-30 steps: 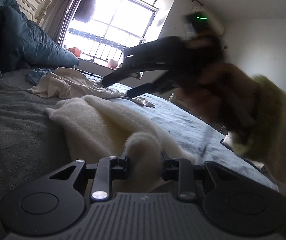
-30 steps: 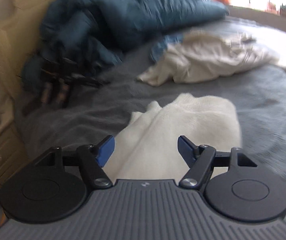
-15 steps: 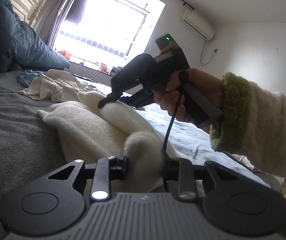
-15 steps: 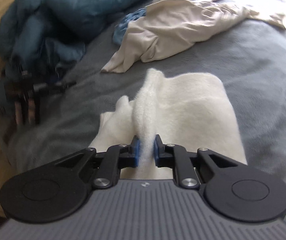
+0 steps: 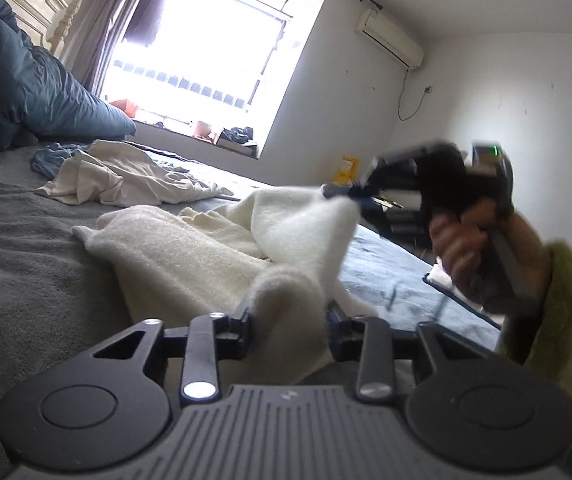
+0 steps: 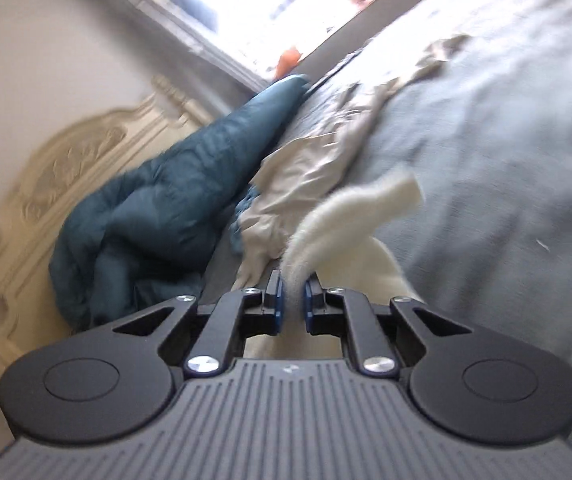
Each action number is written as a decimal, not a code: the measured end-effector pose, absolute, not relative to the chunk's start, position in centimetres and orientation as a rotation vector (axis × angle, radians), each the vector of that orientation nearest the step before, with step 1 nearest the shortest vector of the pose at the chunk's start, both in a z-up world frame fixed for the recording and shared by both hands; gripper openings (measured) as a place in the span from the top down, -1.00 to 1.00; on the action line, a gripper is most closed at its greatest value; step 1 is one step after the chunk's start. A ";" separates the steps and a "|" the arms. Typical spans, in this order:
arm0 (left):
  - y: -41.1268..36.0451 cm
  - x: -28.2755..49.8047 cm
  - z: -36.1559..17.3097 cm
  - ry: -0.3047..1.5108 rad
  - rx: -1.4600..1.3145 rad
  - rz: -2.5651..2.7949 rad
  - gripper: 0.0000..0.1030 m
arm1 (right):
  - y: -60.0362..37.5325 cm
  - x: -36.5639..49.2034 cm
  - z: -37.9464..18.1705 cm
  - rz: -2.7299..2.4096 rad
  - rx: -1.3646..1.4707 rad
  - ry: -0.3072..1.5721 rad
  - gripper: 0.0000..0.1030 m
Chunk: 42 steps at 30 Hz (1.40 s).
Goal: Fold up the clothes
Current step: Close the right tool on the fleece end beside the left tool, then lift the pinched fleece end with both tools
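Left wrist view had the left gripper point(image 5: 289, 320) low on the bed, its jaws just widened, a thick roll of the cream fleece garment point(image 5: 190, 252) bulging between them — whether the pads pressed it I could not tell. Across the bed the right gripper point(image 5: 359, 200), blurred, was clamped on a peak of that same fleece, lifted clear of the grey bedspread point(image 5: 26, 264), with the person's hand point(image 5: 465, 240) wrapped round the handle and a green-cuffed fuzzy sleeve point(image 5: 561, 300) behind it. Right wrist view, tilted hard over, showed those jaws having just closed to a narrow gap, blue pads point(image 6: 278, 300) pinching a strip of fleece that trailed away from them over the bedspread. Beyond lay a crumpled beige garment point(image 5: 114, 180) with a bit of blue cloth point(image 5: 50, 158) beside it, a teal duvet point(image 6: 158, 208) heaped against the carved cream headboard point(image 6: 66, 172) — and a bright window point(image 5: 214, 52) behind.
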<state>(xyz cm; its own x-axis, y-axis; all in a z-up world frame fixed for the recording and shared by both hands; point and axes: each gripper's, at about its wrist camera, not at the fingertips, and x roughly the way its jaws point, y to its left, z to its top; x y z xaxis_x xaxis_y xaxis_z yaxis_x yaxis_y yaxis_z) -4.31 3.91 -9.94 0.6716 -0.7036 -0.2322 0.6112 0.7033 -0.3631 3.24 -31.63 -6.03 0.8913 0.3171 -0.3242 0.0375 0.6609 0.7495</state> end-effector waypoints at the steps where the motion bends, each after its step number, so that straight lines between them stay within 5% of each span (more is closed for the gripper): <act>1: 4.3 -4.3 -9.7 0.377 -0.277 -0.757 0.08 | -32.2 3.0 -6.6 0.162 0.879 0.450 0.84; 3: 5.5 -4.4 -9.2 0.384 -0.314 -0.764 -0.26 | -33.0 3.1 -7.2 0.173 0.927 0.437 0.84; 7: 9.5 -3.5 -7.9 0.366 -0.462 -0.688 -0.34 | -33.7 3.2 -7.6 0.217 0.943 0.403 0.84; 12: 10.0 3.0 -5.9 0.413 -0.401 -0.582 -0.33 | -34.1 3.3 -7.6 0.271 0.912 0.384 0.84; 19: 4.2 19.7 -5.3 0.816 -0.334 -0.489 -0.26 | -34.1 3.2 -7.3 0.304 0.891 0.363 0.84; 27: -2.7 26.6 -5.8 1.080 -0.113 -0.401 -0.21 | -34.5 3.1 -7.8 0.329 0.880 0.363 0.83; 32: -5.8 28.0 -6.0 1.159 0.051 -0.330 0.05 | -34.6 3.0 -8.0 0.341 0.889 0.358 0.83; 36: -7.0 27.3 -4.8 1.126 0.125 -0.287 0.67 | -34.7 3.0 -8.1 0.346 0.896 0.357 0.83; 42: -7.2 26.5 -4.1 1.114 0.153 -0.260 0.79 | -34.8 3.1 -8.2 0.353 0.907 0.355 0.83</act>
<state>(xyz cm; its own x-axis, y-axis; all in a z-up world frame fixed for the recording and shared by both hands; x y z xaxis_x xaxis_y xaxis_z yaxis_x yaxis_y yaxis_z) 26.47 -7.15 -4.15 0.4155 -0.1298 -0.9003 0.2817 0.9595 -0.0083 3.10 -34.80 -8.24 0.8858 0.4397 -0.1484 -0.1460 0.5677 0.8102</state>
